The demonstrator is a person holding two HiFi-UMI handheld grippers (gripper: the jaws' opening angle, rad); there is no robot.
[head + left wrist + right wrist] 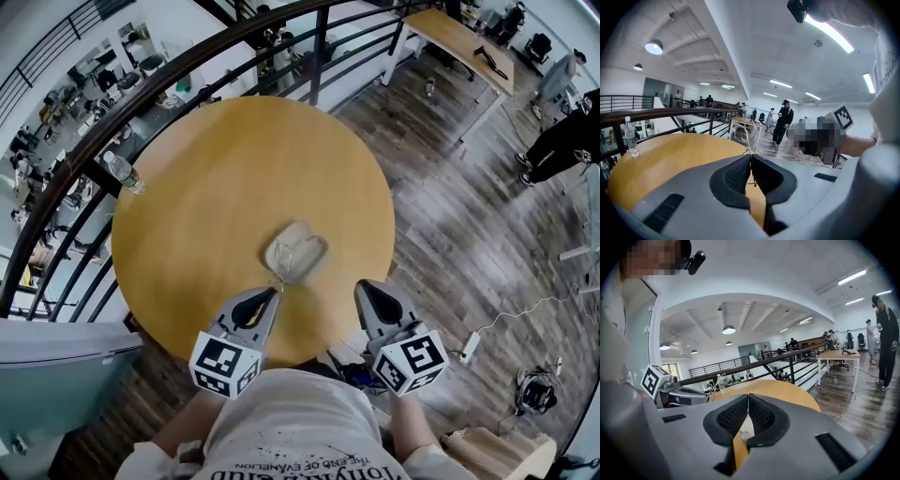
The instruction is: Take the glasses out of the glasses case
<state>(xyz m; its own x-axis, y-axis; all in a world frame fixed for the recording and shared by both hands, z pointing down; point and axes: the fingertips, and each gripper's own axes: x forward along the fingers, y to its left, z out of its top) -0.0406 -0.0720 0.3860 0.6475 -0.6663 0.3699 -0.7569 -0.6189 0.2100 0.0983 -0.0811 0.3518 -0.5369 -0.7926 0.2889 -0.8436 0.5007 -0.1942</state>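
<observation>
A pale beige glasses case (300,249) lies near the front of the round wooden table (216,178). Just in front of it my left gripper (275,292) is shut on thin wire-framed glasses (278,275). In the left gripper view the wire frame (749,136) rises out of the closed jaws (751,157). My right gripper (359,286) hovers at the table's front edge, right of the case, shut with nothing held. In the right gripper view its jaw tips (748,397) touch, and the case (742,429) shows pale through the gap below them.
A clear water bottle (123,172) stands at the table's far left edge, beside a dark railing (187,70). Wooden floor (469,225) lies to the right, with a long desk (464,42) and people standing beyond it. A power strip (468,347) lies on the floor.
</observation>
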